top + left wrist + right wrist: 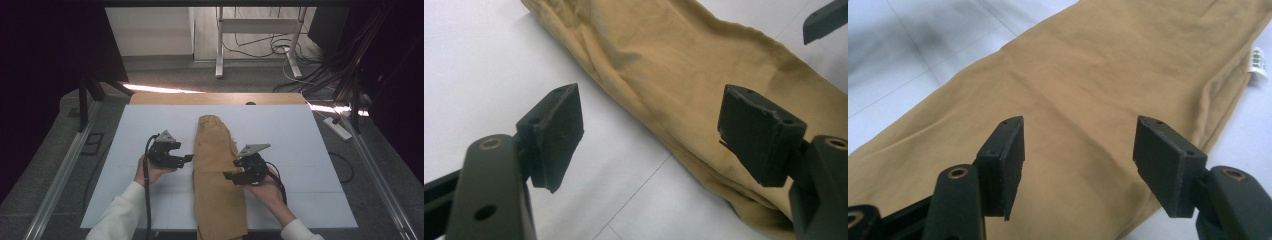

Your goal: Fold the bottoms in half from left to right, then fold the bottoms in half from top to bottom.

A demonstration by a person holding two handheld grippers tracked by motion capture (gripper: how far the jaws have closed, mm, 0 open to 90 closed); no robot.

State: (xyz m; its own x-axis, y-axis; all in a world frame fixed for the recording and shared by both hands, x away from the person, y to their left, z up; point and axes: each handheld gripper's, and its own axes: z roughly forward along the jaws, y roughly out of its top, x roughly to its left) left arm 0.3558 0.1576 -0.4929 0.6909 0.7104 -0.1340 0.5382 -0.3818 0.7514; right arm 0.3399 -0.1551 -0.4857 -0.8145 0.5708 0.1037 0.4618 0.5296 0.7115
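Note:
A folded tan garment (217,170) lies lengthwise down the middle of the white table (130,145), its near end over the front edge. My left gripper (187,158) is open just left of the cloth, its jaws wide apart over the tan garment's (684,75) edge. My right gripper (227,175) is open at the cloth's right side, with nothing between its jaws. Its fingers hover above the flat tan garment (1083,80). A small white label (1258,62) sticks out from the cloth's edge.
A wooden strip (215,98) borders the table's far edge. Beyond it stand a white desk frame (260,30) and tangled cables (300,55) on the floor. A power strip (336,127) lies at the right. Metal rails run along both sides.

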